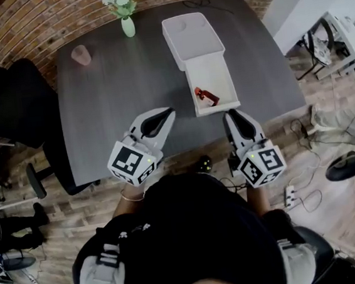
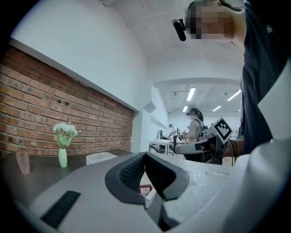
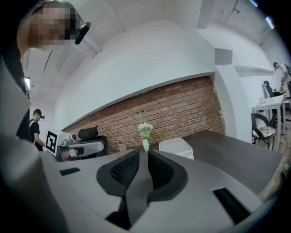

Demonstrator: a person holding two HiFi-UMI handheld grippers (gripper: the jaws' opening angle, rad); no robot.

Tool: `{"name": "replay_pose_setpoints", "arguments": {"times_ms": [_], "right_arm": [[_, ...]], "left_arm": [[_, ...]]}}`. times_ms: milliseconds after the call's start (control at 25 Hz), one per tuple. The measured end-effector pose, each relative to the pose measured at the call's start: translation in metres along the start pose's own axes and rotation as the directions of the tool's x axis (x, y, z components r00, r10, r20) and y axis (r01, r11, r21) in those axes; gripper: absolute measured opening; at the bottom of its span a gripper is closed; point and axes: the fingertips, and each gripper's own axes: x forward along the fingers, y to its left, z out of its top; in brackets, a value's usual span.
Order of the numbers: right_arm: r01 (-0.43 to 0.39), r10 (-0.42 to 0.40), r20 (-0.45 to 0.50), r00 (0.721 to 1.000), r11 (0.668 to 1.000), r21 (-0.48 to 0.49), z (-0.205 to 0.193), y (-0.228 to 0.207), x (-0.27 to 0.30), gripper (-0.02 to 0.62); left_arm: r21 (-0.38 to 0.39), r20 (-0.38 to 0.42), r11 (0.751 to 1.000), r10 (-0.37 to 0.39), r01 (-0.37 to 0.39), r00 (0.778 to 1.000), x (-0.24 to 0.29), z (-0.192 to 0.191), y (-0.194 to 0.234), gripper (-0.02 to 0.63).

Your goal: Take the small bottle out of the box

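Empty, my left claw [image 1: 166, 115] is shut and my right claw [image 1: 233, 114] barely parted, both at the dark grey tabletop [image 1: 109, 95] edge, aimed towards the open white cardboard box [image 1: 211, 71]. The small red bottle [image 1: 205, 95] lies in its near corner.

The desk [image 1: 116, 94] top is dark grey and matt, with a faint grain. The box [image 1: 218, 77] and its lid [image 1: 192, 39] look like smooth, matt white card or plastic. The left claw [image 1: 168, 112] and right claw [image 1: 232, 113] have matt grey plastic shells and black ribbed pads [image 2: 132, 175]. The wall [image 1: 38, 20] is rough red brick, the floor [image 1: 77, 205] worn wood planks, and the vase [image 1: 127, 27] smooth pale green.
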Motion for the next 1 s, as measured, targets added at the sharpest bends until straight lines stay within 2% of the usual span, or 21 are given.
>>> {"name": "replay_pose_setpoints", "arguments": {"times_ms": [280,600,1000], "right_arm": [[-0.087,0.086,-0.045,0.995,0.996,-0.01,0.004,-0.023,0.013,0.072],[-0.158,0.152,-0.138,0.979,0.987,-0.033,-0.011,-0.049,0.027,0.089],[-0.28,0.251,-0.269,0.93,0.957,-0.073,-0.042,-0.069,0.048,0.123]], "left_arm": [[0.003,-0.007,0.997,0.074,-0.074,0.997,0.024,0.005,-0.002,0.003],[-0.005,-0.026,0.986,0.166,-0.166,0.986,0.04,0.001,-0.001,0.003],[-0.013,-0.041,0.958,0.285,-0.286,0.958,0.047,-0.011,-0.004,0.003]]}}
